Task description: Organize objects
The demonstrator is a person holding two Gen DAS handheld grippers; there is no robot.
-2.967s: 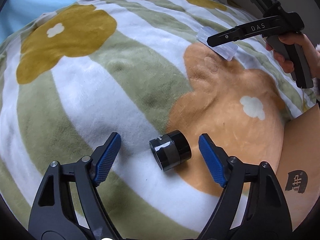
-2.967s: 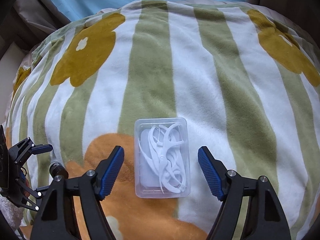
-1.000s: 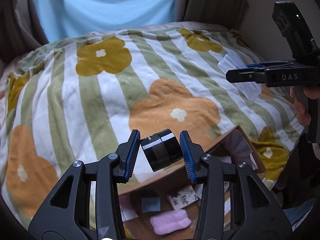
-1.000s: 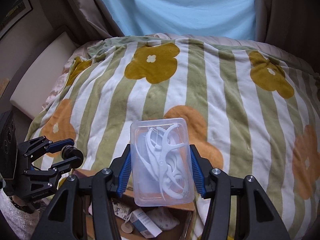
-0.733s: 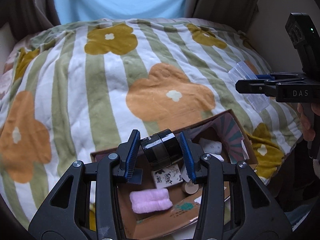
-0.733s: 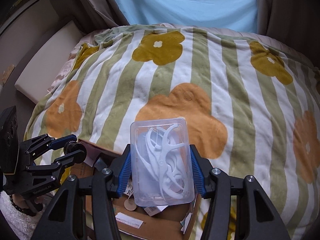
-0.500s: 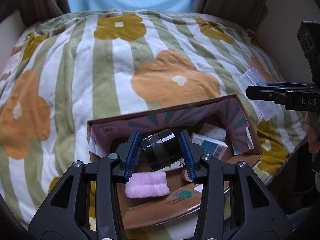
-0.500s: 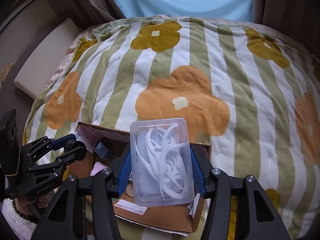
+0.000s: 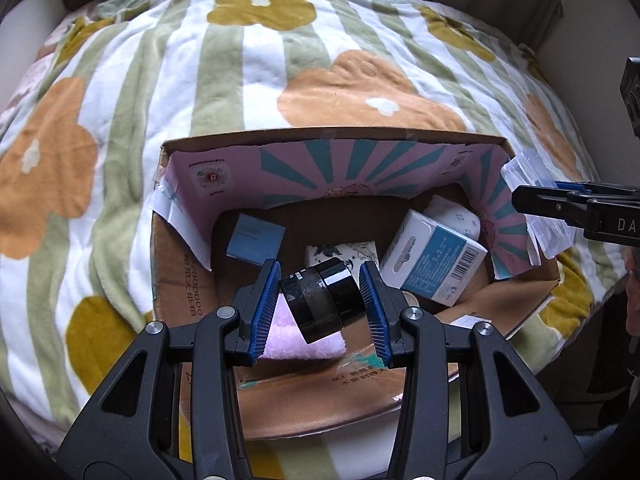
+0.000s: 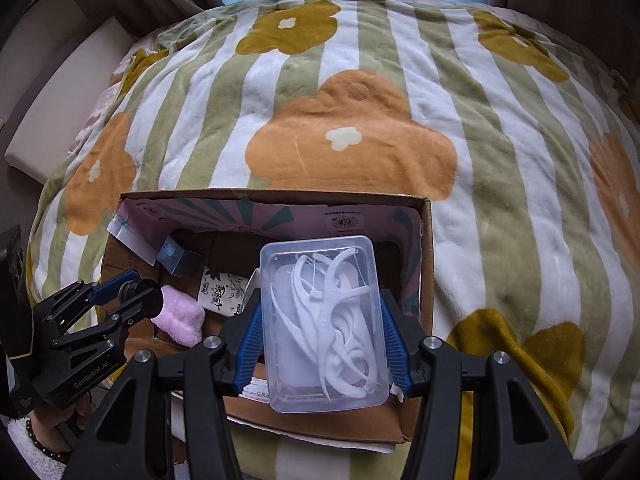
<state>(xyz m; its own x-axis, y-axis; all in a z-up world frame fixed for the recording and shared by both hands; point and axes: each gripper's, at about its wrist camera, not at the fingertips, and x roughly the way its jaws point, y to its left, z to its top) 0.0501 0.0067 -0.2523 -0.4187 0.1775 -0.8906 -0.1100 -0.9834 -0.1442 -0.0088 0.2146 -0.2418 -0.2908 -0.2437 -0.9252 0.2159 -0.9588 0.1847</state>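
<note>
Looking through the left wrist view, a striped flower blanket (image 9: 248,80) covers the bed, curtains behind, and the open cardboard box (image 9: 332,138) sits at its near edge. The left gripper (image 9: 319,298) clamps a black jar (image 9: 320,300) above a pink cloth (image 9: 304,346); a blue-and-white carton (image 9: 434,258) leans right. Over to the right wrist view: the right gripper (image 10: 322,344) squeezes a clear floss-pick case (image 10: 322,320) over the box's right side, blanket lying open beyond the rim.

Glossy black jar (image 9: 320,300); clear smooth plastic case (image 10: 323,322); matt cardboard box (image 9: 192,280), printed lining; plush fleece blanket (image 9: 240,80); fluffy pink cloth (image 10: 178,314).
</note>
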